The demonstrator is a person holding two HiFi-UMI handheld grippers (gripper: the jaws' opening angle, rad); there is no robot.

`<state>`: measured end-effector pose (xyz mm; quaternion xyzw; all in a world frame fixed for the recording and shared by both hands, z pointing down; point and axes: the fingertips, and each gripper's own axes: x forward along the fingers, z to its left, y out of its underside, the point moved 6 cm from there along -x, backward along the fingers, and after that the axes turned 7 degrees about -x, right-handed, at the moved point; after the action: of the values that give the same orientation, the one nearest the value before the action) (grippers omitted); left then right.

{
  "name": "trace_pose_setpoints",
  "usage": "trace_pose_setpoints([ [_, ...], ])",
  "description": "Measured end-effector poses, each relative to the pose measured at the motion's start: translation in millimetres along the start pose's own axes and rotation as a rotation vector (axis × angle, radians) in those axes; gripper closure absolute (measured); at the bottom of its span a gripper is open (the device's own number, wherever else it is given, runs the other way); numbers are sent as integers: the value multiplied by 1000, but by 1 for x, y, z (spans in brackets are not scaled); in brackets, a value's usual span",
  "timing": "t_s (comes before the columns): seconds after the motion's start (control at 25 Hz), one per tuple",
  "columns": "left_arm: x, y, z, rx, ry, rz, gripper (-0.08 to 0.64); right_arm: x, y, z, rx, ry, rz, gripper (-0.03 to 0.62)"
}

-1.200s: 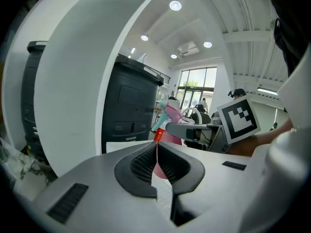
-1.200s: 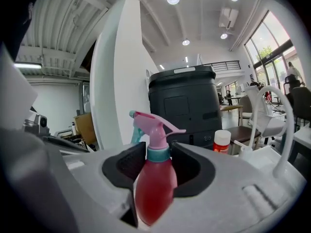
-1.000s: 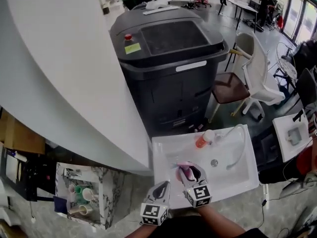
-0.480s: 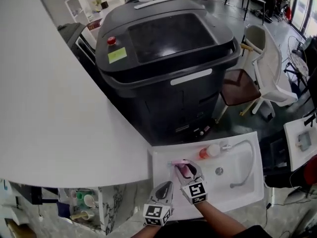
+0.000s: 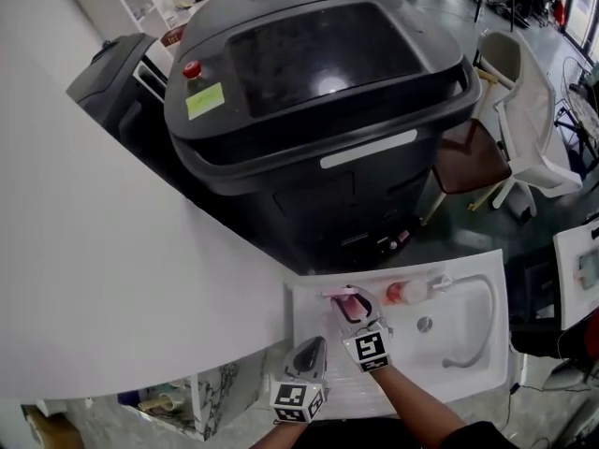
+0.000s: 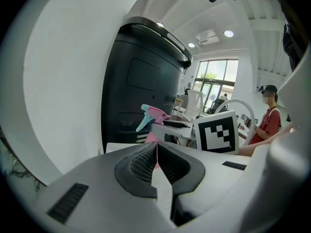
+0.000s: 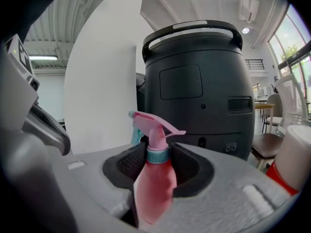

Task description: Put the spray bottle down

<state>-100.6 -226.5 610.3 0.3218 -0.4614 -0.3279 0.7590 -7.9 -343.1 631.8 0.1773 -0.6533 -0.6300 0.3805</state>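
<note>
A pink spray bottle (image 7: 154,178) with a pink trigger head and a teal collar stands upright between the pads of my right gripper (image 7: 156,161), which is shut on its neck and shoulders. In the head view the bottle (image 5: 344,299) hangs over the back left corner of the white sink (image 5: 468,382), with the right gripper (image 5: 353,309) behind it. My left gripper (image 5: 309,352) is just left of it and nearer to me. Its jaws (image 6: 156,159) are shut with nothing between them. The bottle's trigger head (image 6: 153,115) shows beyond them.
An orange bottle with a white cap (image 5: 404,293) lies at the sink's back rim, right of the spray bottle, also seen as the orange bottle (image 7: 291,164). A curved faucet (image 5: 473,344) arches over the basin. A big black machine (image 5: 328,110) stands behind, a white curved wall (image 5: 94,279) to the left, and a chair (image 5: 524,129) to the right.
Both grippers have moved away from me and a little lower, carrying the spray bottle toward the sink's back left corner. The head view has shifted too.
</note>
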Motion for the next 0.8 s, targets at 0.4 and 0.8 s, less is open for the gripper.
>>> trace_pose_setpoints([
  [0.4, 2, 4, 8, -24, -55, 12, 538, 18, 18, 4, -14, -42, -33, 440],
  [0.8, 2, 10, 4, -31, -66, 2, 538, 10, 26, 5, -56, -76, -82, 437],
])
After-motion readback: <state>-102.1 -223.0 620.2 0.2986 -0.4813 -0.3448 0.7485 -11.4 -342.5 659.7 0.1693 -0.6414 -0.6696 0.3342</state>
